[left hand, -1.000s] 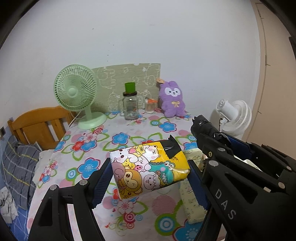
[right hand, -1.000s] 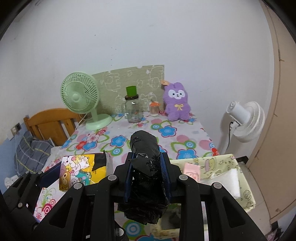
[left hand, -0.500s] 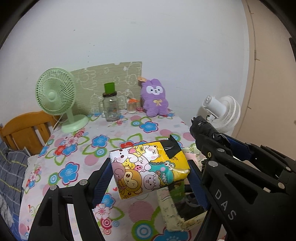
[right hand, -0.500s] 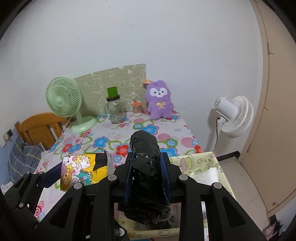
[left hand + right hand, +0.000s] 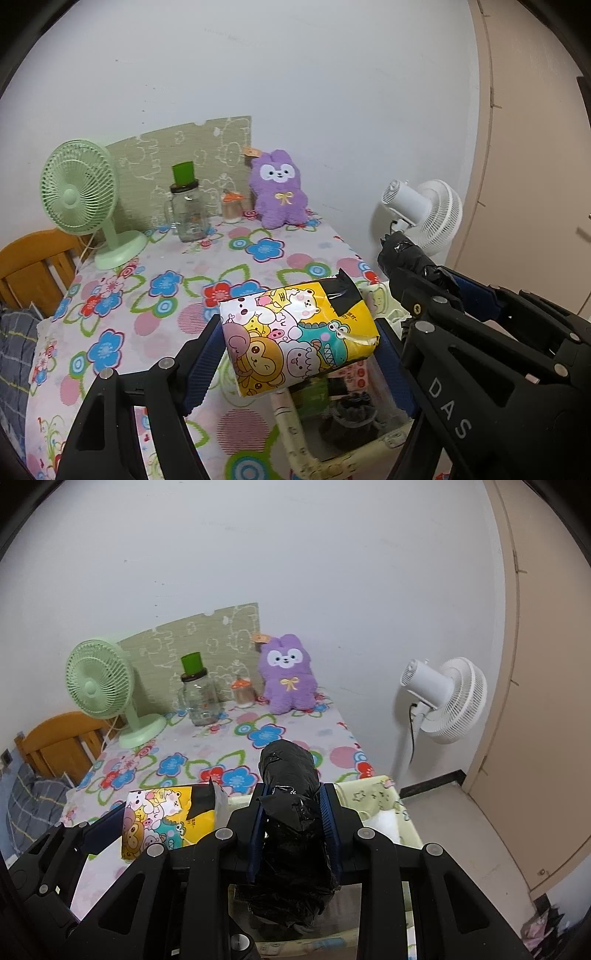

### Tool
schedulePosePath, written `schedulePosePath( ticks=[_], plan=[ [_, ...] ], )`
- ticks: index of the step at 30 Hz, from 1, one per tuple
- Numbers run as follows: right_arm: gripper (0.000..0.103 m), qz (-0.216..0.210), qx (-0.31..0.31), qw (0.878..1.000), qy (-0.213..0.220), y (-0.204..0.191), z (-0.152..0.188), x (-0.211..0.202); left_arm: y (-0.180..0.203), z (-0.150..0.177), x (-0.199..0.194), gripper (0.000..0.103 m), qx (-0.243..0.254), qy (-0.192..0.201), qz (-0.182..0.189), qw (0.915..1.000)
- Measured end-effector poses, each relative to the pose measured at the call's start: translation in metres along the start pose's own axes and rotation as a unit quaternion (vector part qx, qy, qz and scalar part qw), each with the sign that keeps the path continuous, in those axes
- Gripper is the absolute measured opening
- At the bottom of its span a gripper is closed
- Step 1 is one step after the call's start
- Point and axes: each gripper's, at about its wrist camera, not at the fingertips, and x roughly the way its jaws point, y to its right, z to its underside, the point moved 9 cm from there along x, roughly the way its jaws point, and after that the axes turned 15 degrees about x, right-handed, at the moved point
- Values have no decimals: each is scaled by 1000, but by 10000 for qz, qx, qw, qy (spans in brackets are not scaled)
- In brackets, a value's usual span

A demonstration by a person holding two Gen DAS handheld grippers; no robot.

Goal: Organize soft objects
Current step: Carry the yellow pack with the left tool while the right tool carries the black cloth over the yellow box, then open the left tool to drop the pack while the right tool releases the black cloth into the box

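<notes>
My left gripper (image 5: pixel 299 343) is shut on a soft yellow pack printed with cartoon animals (image 5: pixel 295 332), held in the air above the table's right edge. The same pack (image 5: pixel 168 821) shows at the lower left of the right wrist view. My right gripper (image 5: pixel 293 805) is shut on a black plastic-wrapped roll (image 5: pixel 291 812), which sticks out ahead of the blue pads. In the left wrist view the roll's tip (image 5: pixel 402 254) shows at the right. Below both hangs a pale yellow fabric bin (image 5: pixel 295 428) beside the table, with dark and white items inside. A purple plush toy (image 5: pixel 286 675) sits at the table's back.
The table wears a flowered cloth (image 5: pixel 166 288). At its back stand a green desk fan (image 5: pixel 83 199), a glass jar with a green lid (image 5: pixel 188 206) and a small bottle (image 5: pixel 232 208). A white floor fan (image 5: pixel 447 698) stands right of the table. A wooden chair (image 5: pixel 33 266) is at the left.
Both grippers have swung to the right with their loads, so the table has slid left in view and the fabric bin now lies under them. Neither grip has changed.
</notes>
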Motion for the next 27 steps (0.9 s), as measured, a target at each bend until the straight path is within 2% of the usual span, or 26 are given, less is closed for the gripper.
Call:
schedulePosePath(
  ticks=[14, 27],
  plan=[
    [31, 222, 222, 9995, -86, 41, -1, 13, 36, -3, 28, 80, 79, -144, 408, 9990],
    [31, 394, 390, 9981, -262, 67, 4, 32, 52, 0, 50, 82, 151, -347, 502, 9980]
  ],
)
